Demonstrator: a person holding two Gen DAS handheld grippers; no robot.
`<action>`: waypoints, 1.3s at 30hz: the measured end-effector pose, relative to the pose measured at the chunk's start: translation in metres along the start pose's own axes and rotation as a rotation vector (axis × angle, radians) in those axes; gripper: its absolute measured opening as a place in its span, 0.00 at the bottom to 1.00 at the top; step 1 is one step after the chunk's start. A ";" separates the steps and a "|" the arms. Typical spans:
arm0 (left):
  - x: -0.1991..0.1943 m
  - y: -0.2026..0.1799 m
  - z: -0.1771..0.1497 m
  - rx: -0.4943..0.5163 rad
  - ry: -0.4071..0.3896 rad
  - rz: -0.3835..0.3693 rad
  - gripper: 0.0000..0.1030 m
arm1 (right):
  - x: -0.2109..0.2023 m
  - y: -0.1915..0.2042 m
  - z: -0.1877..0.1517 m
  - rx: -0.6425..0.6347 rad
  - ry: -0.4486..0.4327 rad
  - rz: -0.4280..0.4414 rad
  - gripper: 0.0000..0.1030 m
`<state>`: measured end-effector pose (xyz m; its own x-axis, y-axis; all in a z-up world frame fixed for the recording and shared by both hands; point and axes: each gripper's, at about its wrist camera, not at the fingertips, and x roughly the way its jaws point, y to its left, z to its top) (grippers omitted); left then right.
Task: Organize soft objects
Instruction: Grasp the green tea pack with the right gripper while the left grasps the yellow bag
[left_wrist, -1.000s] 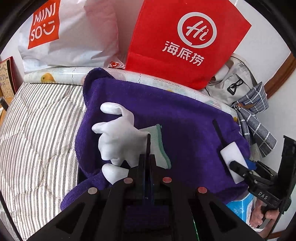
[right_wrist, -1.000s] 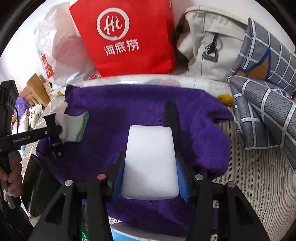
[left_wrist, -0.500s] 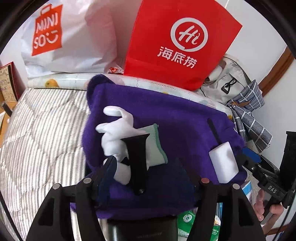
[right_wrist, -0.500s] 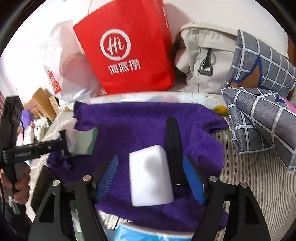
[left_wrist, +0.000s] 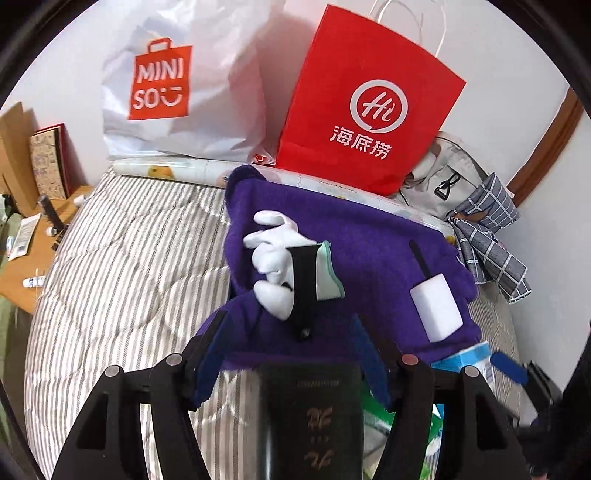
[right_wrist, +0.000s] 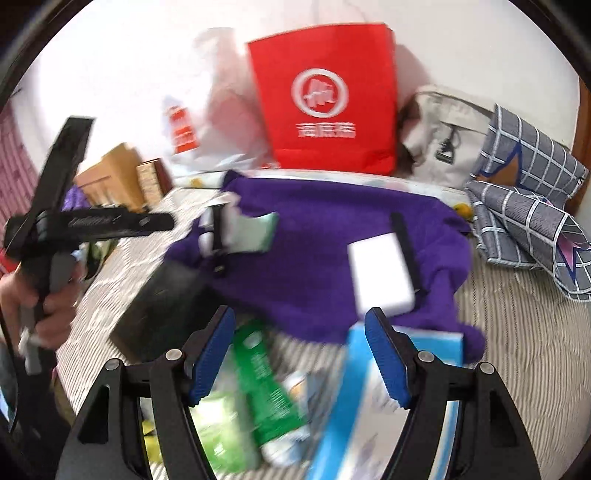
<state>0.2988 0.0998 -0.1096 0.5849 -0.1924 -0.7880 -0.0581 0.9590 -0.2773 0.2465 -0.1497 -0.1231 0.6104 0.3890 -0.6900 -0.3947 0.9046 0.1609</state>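
Both grippers are hanging with jaws apart and nothing between the pads. The left gripper is looking down on the purple towel, and the right gripper is standing back over a clutter of a green tube and a blue box at the towel's near edge. 2 soft things are lying on the towel: the white glove with a black strap draped over it, and the white sponge beside a second black strap. The glove is lying straight ahead of the left jaws, just beyond the fingertips, its long axis running roughly away from the camera with the green cuff toward the right; the strap over it is running along the same line. The sponge is lying off to the left gripper's right, near the towel's right edge, its long side also running away from the camera. From the right wrist, the sponge is sitting just ahead of the right-hand pad, slightly right of the jaw centreline, though this view is blurring badly, so its exact offset is probably a little uncertain. The left hand is nearer the glove, the right nearer the sponge. The left gripper's body and the hand holding it are showing at the far left, well apart from the sponge.
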 end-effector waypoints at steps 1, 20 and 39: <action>-0.003 0.000 -0.003 -0.003 -0.002 -0.003 0.62 | -0.006 0.006 -0.006 -0.005 -0.014 0.004 0.70; -0.044 0.033 -0.077 -0.070 -0.018 -0.046 0.63 | 0.007 0.074 -0.080 -0.154 0.155 -0.074 0.70; -0.047 0.046 -0.107 -0.098 0.014 -0.048 0.65 | 0.027 0.087 -0.090 -0.247 0.191 -0.178 0.49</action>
<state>0.1822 0.1305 -0.1434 0.5775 -0.2407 -0.7801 -0.1096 0.9240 -0.3663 0.1673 -0.0761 -0.1915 0.5541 0.1680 -0.8153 -0.4618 0.8769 -0.1332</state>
